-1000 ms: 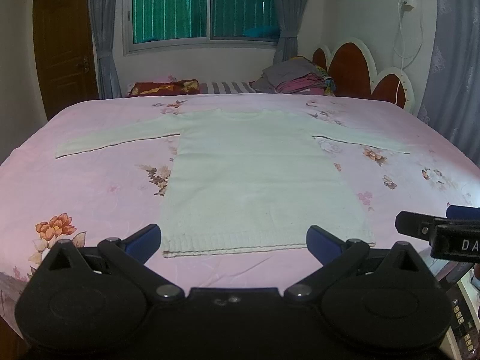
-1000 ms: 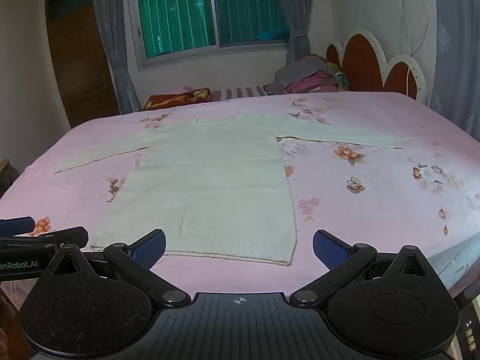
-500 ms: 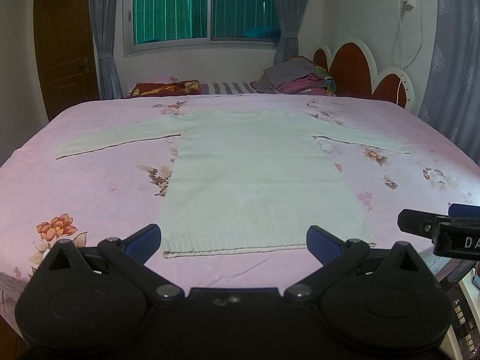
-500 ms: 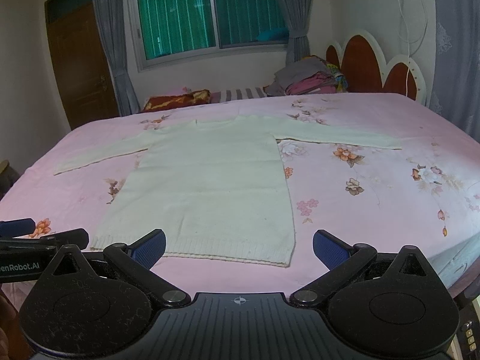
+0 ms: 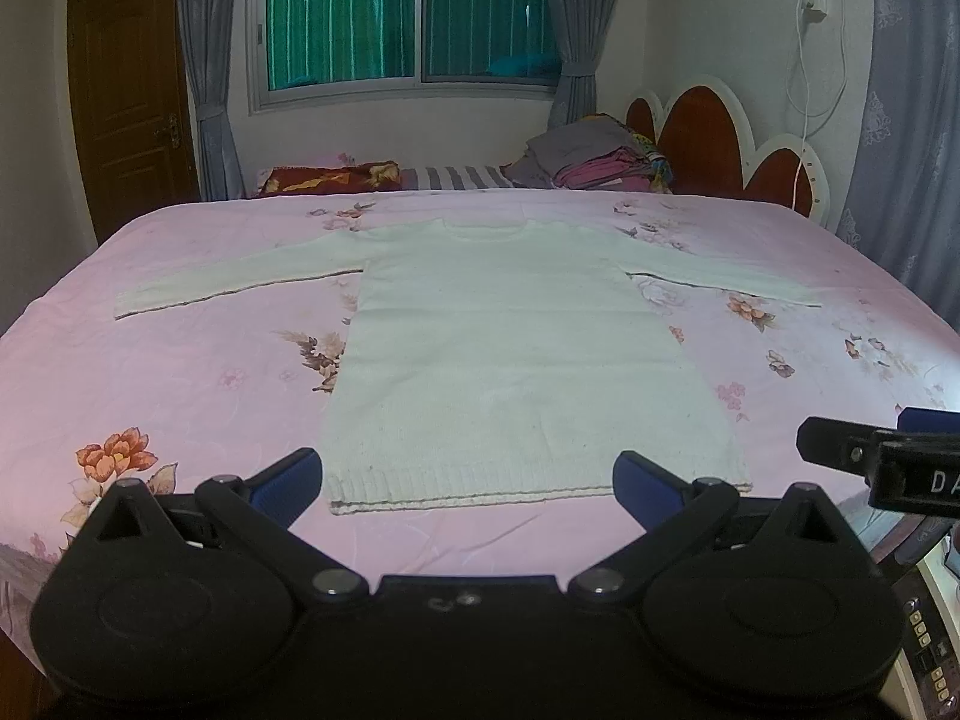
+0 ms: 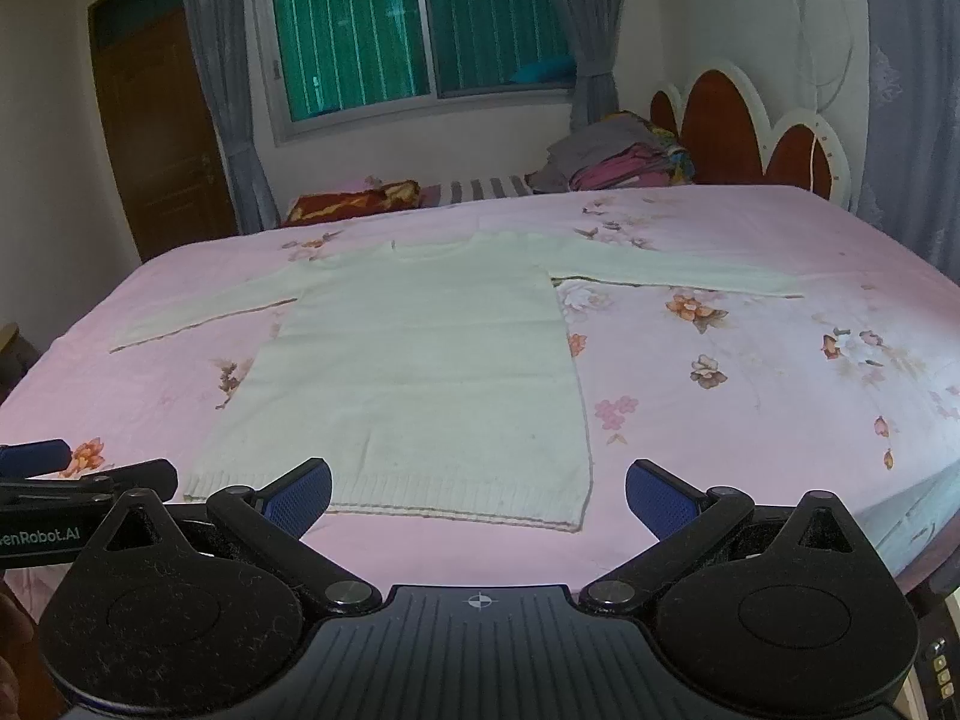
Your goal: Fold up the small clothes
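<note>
Nearest the lens, the left claw (image 5: 467, 473) is spread wide with nothing between its blue pads, held just short of the bed's near edge. The right claw (image 6: 477, 491) is likewise spread and empty, beside it.

Just past them lies the pale cream knitted long-sleeved sweater (image 5: 510, 354), flat on the pink flower-printed bedsheet (image 5: 180, 372), ribbed hem nearest, body smooth, both sleeves stretched straight out to the sides, neckline farthest. By this layout no fold has been made: the garment seems only spread and ready, so the sleeve folds and the body folds are all left to do.

The left view shows the right claw's black arm entering at its right edge and sits roughly centred on the hem. The right view sits toward the sweater's right hem corner, shows the left claw at its left edge, and more bare sheet on the right.

Farthest, a pile of folded clothes (image 5: 600, 162) rests by the red-and-white scalloped headboard (image 5: 720, 150), below the window.
</note>
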A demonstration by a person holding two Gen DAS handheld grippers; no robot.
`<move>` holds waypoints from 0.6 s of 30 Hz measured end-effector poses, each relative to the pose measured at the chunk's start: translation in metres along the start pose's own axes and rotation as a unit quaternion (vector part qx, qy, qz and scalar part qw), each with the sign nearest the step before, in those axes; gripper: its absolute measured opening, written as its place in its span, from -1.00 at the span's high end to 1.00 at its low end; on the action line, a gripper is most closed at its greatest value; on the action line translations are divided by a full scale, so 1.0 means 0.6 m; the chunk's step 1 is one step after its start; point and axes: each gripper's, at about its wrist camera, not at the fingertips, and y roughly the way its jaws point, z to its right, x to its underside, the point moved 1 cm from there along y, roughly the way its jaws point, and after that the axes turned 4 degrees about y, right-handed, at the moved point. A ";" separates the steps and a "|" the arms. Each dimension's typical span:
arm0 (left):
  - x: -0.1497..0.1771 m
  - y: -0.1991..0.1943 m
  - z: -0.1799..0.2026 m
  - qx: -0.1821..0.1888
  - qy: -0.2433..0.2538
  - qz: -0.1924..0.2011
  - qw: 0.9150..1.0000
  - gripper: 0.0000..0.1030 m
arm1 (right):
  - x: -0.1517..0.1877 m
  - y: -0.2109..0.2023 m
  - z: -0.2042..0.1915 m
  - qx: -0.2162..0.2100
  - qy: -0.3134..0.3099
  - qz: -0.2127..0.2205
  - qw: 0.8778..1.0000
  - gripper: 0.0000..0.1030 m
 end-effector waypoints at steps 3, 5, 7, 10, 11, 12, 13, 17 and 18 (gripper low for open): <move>0.000 0.000 0.001 0.000 0.000 -0.001 1.000 -1.00 | 0.000 0.000 -0.001 0.000 0.000 0.001 1.000 -1.00; 0.000 -0.001 0.000 -0.001 0.001 -0.001 1.000 -1.00 | 0.001 0.000 -0.002 0.000 0.000 0.001 1.000 -1.00; 0.000 -0.001 0.001 -0.001 0.000 0.000 1.000 -1.00 | 0.002 0.001 -0.003 0.000 0.000 0.001 1.000 -1.00; -0.001 -0.002 0.000 -0.001 0.000 0.001 1.000 -1.00 | 0.002 0.001 -0.003 -0.001 0.001 0.000 1.000 -1.00; -0.001 -0.003 -0.001 0.000 0.000 0.002 1.000 -1.00 | 0.002 0.001 -0.003 0.000 0.001 0.001 1.000 -1.00; -0.001 -0.003 -0.003 0.000 0.000 0.002 1.000 -1.00 | 0.002 0.001 -0.003 0.000 0.001 0.001 1.000 -1.00; -0.001 -0.003 -0.003 0.001 -0.001 0.002 1.000 -1.00 | 0.002 0.001 -0.003 0.000 0.001 0.001 1.000 -1.00; -0.001 -0.003 -0.005 0.002 -0.001 0.003 1.000 -1.00 | 0.002 0.000 -0.003 0.000 0.000 0.000 1.000 -1.00; -0.001 -0.003 -0.005 0.001 -0.001 0.003 1.000 -1.00 | 0.002 0.000 -0.002 -0.001 0.001 0.001 1.000 -1.00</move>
